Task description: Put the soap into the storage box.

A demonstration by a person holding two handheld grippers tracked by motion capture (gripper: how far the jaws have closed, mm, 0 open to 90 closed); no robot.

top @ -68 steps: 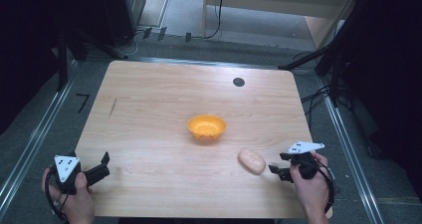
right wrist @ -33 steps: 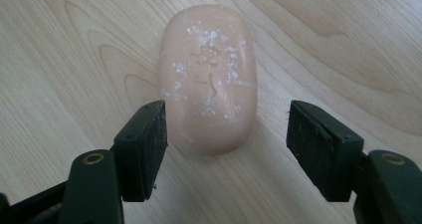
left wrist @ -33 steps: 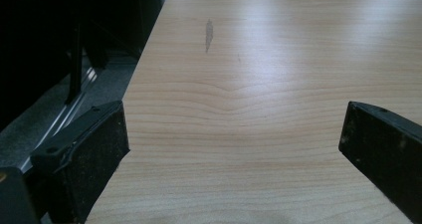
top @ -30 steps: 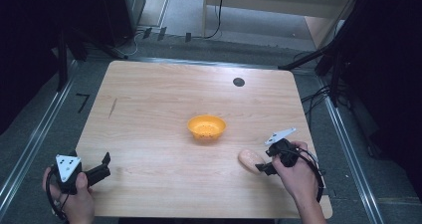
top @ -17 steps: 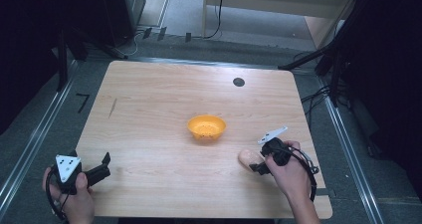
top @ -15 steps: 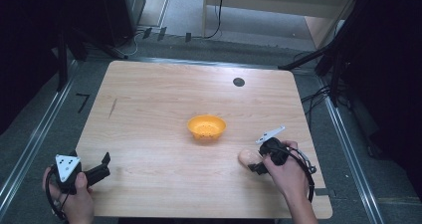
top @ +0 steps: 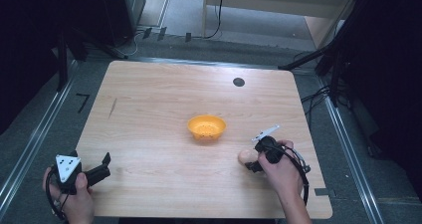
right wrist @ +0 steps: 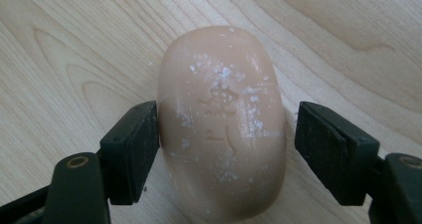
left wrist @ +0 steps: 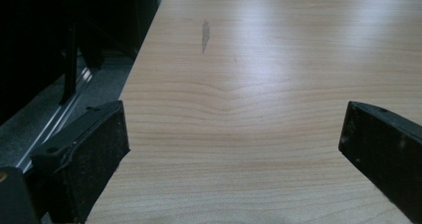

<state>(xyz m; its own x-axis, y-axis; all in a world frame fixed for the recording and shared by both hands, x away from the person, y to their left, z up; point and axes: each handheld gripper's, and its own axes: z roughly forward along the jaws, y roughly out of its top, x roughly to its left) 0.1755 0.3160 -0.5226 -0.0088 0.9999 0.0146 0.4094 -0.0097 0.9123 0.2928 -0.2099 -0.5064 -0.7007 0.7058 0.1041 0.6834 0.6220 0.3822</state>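
A peach-coloured bar of soap lies flat on the wooden table, right of centre near the front, where the high view shows the soap beside the person's right hand. My right gripper straddles it: the left pad touches its side and the right pad stands a small gap off, so it is open. From above, the right gripper points left and down onto the bar. An orange bowl sits mid-table, apart from both. My left gripper rests at the front left corner, open, and nothing lies between the left gripper jaws.
A black round spot marks the table's far side. A dark streak stains the wood at the left. The table's left edge runs close beside my left gripper, with dark floor and a metal rail beyond it.
My right gripper has swung left from the table's right edge and come down over the soap, with its jaws now on both sides of it. The left gripper has stayed put.
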